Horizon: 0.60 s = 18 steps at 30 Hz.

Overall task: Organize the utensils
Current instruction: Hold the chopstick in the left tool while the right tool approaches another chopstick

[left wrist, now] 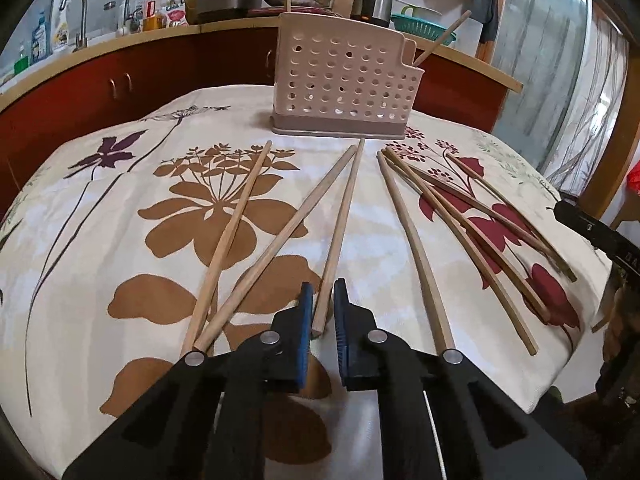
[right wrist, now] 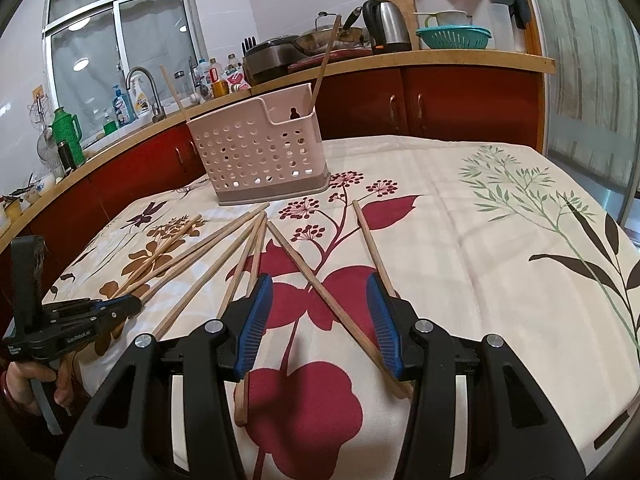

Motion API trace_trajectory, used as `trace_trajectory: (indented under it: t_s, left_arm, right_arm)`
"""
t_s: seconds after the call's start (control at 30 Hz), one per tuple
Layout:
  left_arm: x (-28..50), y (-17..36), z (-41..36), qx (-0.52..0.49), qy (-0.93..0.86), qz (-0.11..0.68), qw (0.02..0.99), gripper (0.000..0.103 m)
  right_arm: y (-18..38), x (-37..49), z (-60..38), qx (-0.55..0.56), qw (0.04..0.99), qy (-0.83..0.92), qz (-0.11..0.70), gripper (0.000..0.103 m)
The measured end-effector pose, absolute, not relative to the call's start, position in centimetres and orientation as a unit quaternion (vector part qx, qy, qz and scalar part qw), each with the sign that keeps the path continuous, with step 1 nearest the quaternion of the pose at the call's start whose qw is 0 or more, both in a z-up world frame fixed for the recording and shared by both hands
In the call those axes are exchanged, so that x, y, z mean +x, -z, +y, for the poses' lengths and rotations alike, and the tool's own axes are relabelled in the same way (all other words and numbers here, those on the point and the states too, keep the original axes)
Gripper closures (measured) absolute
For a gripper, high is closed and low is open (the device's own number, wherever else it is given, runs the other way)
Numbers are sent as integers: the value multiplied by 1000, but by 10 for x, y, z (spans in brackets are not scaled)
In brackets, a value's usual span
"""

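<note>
A pink perforated utensil holder (left wrist: 344,76) (right wrist: 256,152) stands at the far side of the table with two chopsticks (right wrist: 326,60) upright in it. Several wooden chopsticks (left wrist: 460,220) (right wrist: 192,256) lie fanned out on the floral tablecloth. My left gripper (left wrist: 323,284) (right wrist: 134,303) is low over the cloth. Its blue pads are shut on the near end of one chopstick (left wrist: 340,224) that points toward the holder. My right gripper (right wrist: 319,278) stands open above the red flower print. Another chopstick (right wrist: 304,268) lies slantwise on the cloth between its fingers, untouched.
The table (right wrist: 500,220) drops off at its front and right edges. Behind it runs a red-cabinet counter (right wrist: 440,100) with a faucet (right wrist: 142,80), bottles, a kettle (right wrist: 390,26), a wok and a teal colander (right wrist: 454,36). A hand (right wrist: 24,380) holds the left tool.
</note>
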<state>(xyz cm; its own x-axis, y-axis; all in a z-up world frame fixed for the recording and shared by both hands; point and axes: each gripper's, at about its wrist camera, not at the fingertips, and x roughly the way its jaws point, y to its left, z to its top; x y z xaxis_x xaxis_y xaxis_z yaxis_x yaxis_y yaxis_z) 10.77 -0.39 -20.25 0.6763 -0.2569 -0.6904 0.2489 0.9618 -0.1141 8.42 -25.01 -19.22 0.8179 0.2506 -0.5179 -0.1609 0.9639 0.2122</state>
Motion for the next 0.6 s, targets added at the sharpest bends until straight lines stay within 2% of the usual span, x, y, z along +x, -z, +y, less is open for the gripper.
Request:
trace_trajectory:
  t_s: [0.07, 0.17, 0.27, 0.6]
  left_arm:
    - [109, 203, -6, -3, 140, 377, 916, 85]
    - [109, 203, -11, 7, 140, 377, 916, 85]
    - [105, 204, -15, 16, 134, 375, 917, 94]
    - [95, 203, -16, 3, 121, 368, 922, 96]
  right_arm:
    - [192, 84, -250, 80, 950, -108, 281, 56]
    - [193, 83, -251, 81, 950, -106, 281, 56]
    - [194, 82, -252, 80, 950, -105, 282, 56]
    - [200, 77, -259, 72, 947, -108, 294, 56]
